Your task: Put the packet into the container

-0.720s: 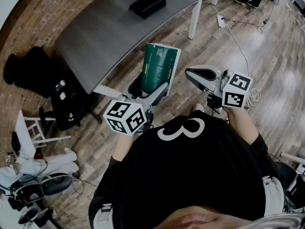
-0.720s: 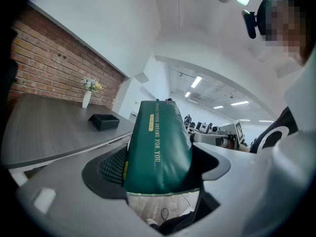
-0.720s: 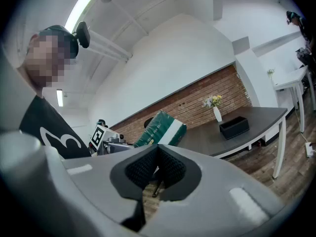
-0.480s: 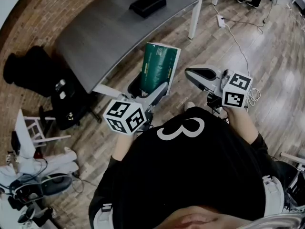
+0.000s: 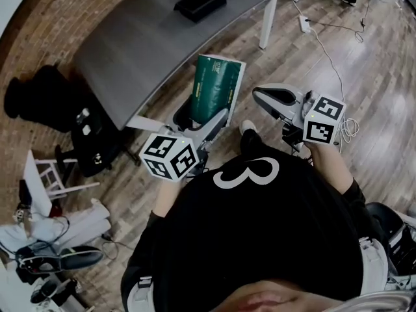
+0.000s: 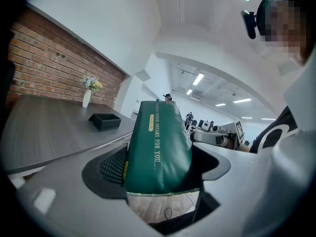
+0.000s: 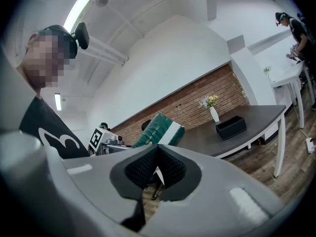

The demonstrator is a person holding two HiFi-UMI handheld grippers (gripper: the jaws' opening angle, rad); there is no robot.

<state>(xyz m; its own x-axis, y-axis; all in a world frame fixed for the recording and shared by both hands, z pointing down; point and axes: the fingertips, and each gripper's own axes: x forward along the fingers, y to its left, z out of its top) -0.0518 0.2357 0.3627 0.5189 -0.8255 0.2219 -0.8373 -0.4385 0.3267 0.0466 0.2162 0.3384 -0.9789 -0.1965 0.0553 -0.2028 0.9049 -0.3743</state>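
The green packet (image 5: 218, 83) stands upright in the air, and my left gripper (image 5: 204, 114) is shut on its lower end. In the left gripper view the packet (image 6: 157, 137) fills the gap between both pads (image 6: 112, 166). The black container (image 5: 200, 2) lies on the grey table (image 5: 143, 44), ahead of the packet and apart from it; it is also the small open box (image 6: 104, 121) in the left gripper view. My right gripper (image 5: 265, 99) hovers to the right of the packet, shut and holding nothing, its pads (image 7: 168, 168) touching. The packet (image 7: 157, 128) and the container (image 7: 231, 126) also show in the right gripper view.
A white vase of flowers (image 6: 87, 96) stands at the table's far end by the brick wall (image 6: 44, 58). The white table leg (image 5: 268, 19) stands ahead on the right. Bags and a white chair (image 5: 45, 174) lie at the left on the wooden floor, and cables (image 5: 338, 57) at the right.
The person has stepped a little toward the table, and a shoe now shows below the packet. The packet stays in the left gripper's grip; the right gripper keeps its place beside it.
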